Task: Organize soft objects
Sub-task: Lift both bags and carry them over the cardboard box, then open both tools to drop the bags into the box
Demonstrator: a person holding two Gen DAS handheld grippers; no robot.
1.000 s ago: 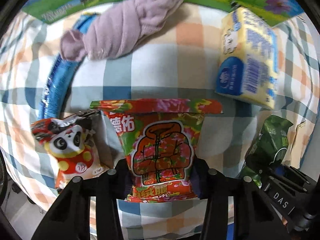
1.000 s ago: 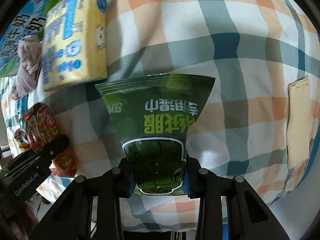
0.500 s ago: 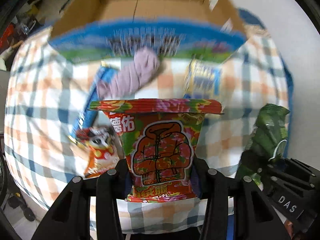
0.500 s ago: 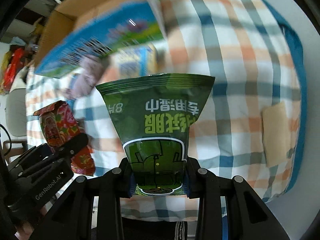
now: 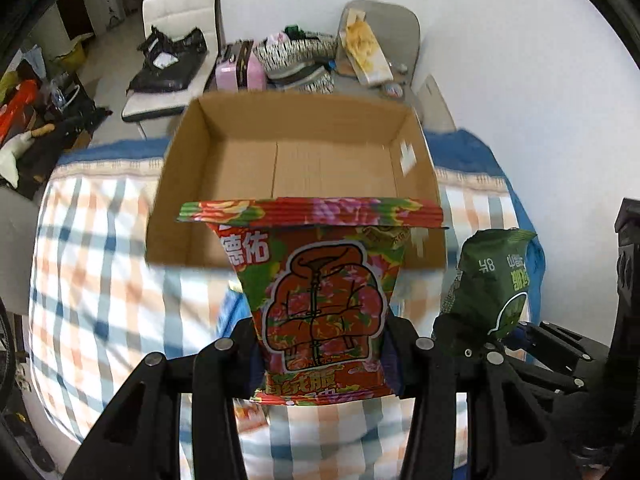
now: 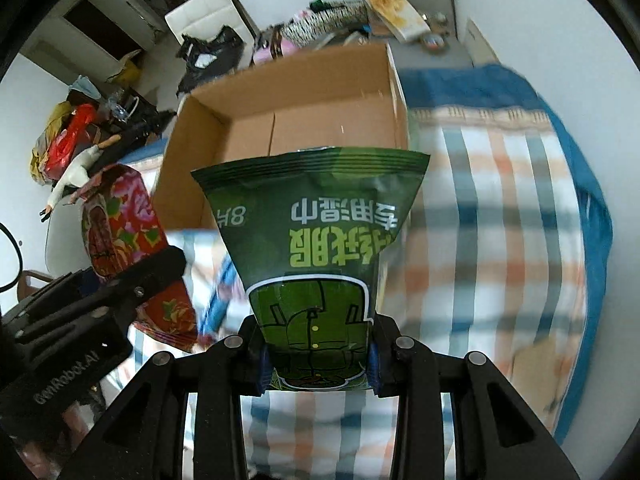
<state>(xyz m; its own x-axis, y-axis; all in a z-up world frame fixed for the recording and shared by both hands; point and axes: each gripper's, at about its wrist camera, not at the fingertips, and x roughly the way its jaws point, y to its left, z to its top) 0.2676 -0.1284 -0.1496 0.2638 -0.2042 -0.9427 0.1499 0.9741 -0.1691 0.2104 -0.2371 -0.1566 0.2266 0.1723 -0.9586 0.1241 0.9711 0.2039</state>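
Observation:
My left gripper (image 5: 320, 354) is shut on a red floral wipes packet (image 5: 320, 300) and holds it up above the checked bed. My right gripper (image 6: 318, 354) is shut on a green wipes packet (image 6: 320, 248), also lifted. Each packet shows in the other view: the green packet in the left wrist view (image 5: 494, 280), the red packet in the right wrist view (image 6: 124, 232). An open cardboard box (image 5: 298, 160) stands ahead on the bed, its inside bare; it also shows in the right wrist view (image 6: 296, 120). Both packets hang just in front of its near wall.
The checked bedspread (image 5: 100, 280) with a blue edge (image 6: 576, 160) lies below. Beyond the box are a white chair (image 5: 168, 40) with black bags and a grey table (image 5: 376, 52) with clutter by the white wall. A blue item (image 6: 218, 300) lies blurred on the bed.
Both grippers have lifted and tilted up with their packets. The view went from the bed items to the open top of the cardboard box. The other soft items have dropped out of sight.

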